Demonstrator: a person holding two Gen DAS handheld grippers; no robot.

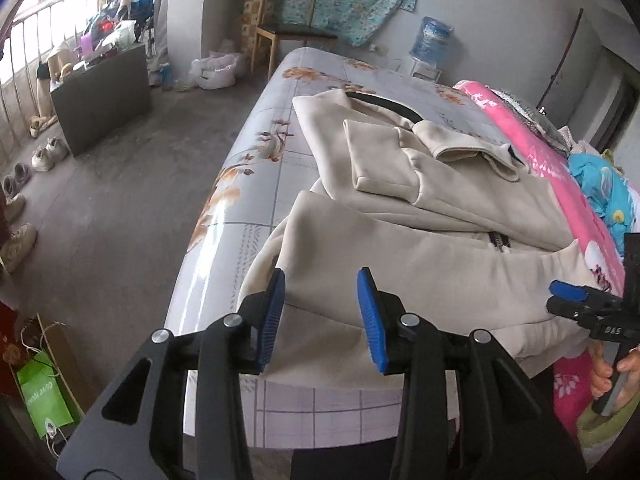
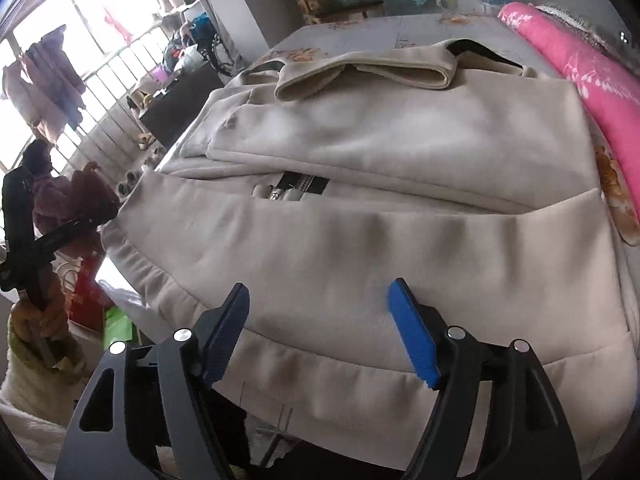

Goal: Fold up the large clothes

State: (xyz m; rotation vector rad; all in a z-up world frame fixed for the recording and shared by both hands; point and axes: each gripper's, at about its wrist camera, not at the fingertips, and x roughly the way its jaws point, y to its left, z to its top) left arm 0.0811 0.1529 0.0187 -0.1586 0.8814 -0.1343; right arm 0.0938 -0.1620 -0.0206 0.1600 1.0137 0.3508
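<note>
Crosswise on bed [image 1: 256,128]: folded beige jacket [image 2: 360,248]; collar farthest.

The jacket [image 1: 420,264] is laid across the near end of the bed [image 1: 256,184], with its hem hung over the near edge and its sleeves folded on top toward the far side. A rolled quilt [image 1: 532,148] is set along the bed's right side, just beside the jacket. A chair [image 1: 288,28] is placed past the far end of the bed, a water dispenser [image 1: 432,44] to its right. Shoes [image 1: 44,156] are lined up on the floor well to the left.
</note>
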